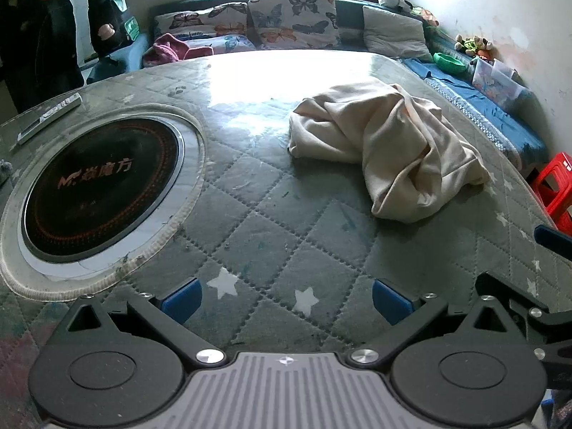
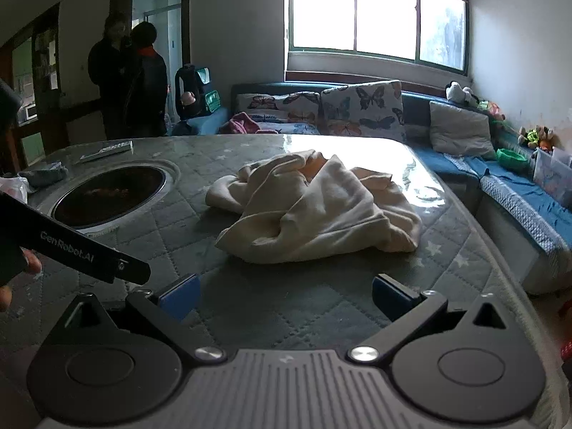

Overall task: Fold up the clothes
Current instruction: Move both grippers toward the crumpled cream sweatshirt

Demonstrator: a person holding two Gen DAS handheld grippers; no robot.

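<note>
A crumpled cream garment (image 1: 389, 146) lies in a heap on the quilted grey-green table cover (image 1: 268, 236), to the right of the table's middle. In the right wrist view the same garment (image 2: 314, 211) sits straight ahead, a short way beyond the fingertips. My left gripper (image 1: 286, 302) is open near the table's front edge, its blue pads wide apart with nothing between them. My right gripper (image 2: 284, 298) is also open and empty, low over the cover. The left tool's black body (image 2: 82, 254) crosses the left side of the right wrist view.
A round black induction hob (image 1: 100, 186) is set into the table at the left. A remote control (image 1: 50, 116) lies at the far left. A sofa with butterfly cushions (image 1: 293, 18) stands behind. Two people (image 2: 128, 78) stand by the doorway. A red stool (image 1: 554, 189) is at the right.
</note>
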